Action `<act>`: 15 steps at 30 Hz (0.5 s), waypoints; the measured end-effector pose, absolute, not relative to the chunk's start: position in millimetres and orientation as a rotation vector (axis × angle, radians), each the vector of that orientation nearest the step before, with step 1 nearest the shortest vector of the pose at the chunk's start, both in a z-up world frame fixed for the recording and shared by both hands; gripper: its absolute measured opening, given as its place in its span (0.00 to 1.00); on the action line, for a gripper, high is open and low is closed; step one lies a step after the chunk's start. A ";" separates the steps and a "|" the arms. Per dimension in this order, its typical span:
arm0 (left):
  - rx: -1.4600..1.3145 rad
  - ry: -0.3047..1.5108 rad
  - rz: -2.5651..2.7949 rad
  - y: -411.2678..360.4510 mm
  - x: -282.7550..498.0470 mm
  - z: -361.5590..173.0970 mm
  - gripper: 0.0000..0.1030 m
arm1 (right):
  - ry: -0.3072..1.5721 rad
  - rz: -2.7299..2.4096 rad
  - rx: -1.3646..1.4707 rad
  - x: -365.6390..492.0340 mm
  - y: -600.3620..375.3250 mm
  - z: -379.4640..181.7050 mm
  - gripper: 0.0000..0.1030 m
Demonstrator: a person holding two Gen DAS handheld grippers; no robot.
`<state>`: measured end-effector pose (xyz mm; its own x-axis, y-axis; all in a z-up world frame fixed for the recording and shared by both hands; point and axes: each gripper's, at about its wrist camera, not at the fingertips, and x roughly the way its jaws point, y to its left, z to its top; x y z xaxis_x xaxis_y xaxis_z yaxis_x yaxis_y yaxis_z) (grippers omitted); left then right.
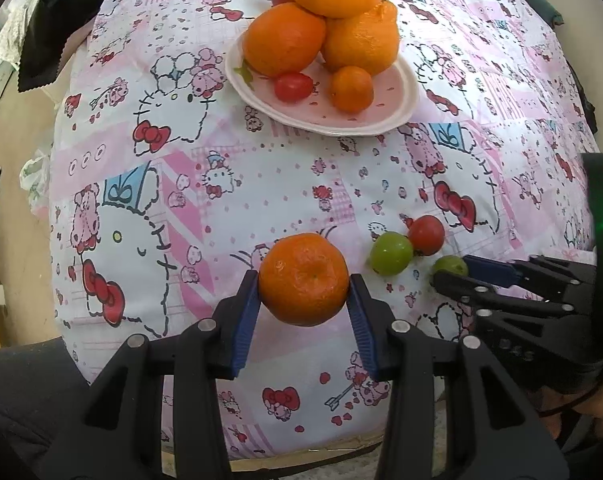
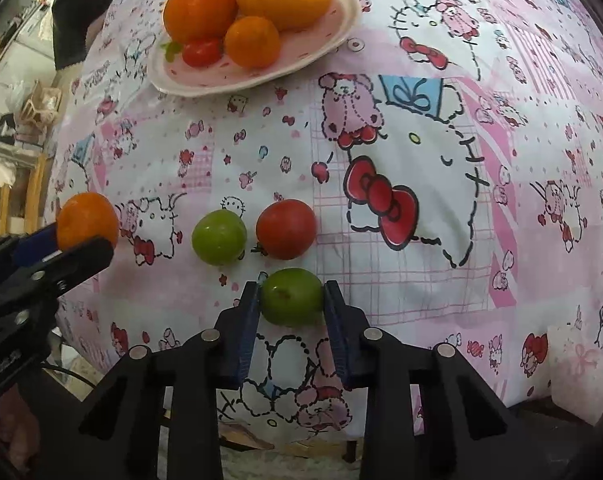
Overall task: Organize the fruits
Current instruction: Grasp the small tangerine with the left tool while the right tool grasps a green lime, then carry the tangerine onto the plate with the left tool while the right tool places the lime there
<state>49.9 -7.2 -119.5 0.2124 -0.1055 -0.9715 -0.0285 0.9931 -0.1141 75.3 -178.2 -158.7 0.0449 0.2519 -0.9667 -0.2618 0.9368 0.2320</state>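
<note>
So closest to the cameras, the left claw (image 1: 304, 280) was clamped on a small mandarin (image 1: 303, 279), blue pads pressed into both sides of it, held just above the tabletop (image 1: 181, 184) with its pink cartoon-cat cloth. Right next to it the right claw (image 2: 291, 296) was clenched on a green plum (image 2: 291, 295), pads tight against its left and right, and that plum looked like it was sitting low on the cloth, though I couldn't tell if it was actually touching

Just past the gripped plum there were two loose fruits side by side on the cloth: a second green plum (image 2: 219, 237) on the left and a red tomato (image 2: 286, 229) on the right, close together but whether they touched was hard to say from the right wrist view. In the left wrist view they looked pressed up against each other

Further back sat a white plate (image 1: 397, 108) piled up with fruit. Front of the plate had a little cherry tomato (image 1: 292, 87) and a small orange (image 1: 351, 89) near each other, and behind those were big oranges (image 1: 283, 38) stacked in a heap, one sitting on top of the others

Way off at the far left edge some dark cloth (image 1: 61, 28) hung over something
</note>
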 end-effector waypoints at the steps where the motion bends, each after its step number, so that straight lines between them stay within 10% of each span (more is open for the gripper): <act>1: -0.116 1.355 -0.049 -6.2 50.1 -119.6 0.38 | 1.469 0.394 0.003 75.4 -181.0 -155.6 0.33; 15: -0.142 1.279 -0.012 3.5 49.7 -106.9 0.38 | 1.179 0.523 0.316 72.3 -216.0 -77.3 0.33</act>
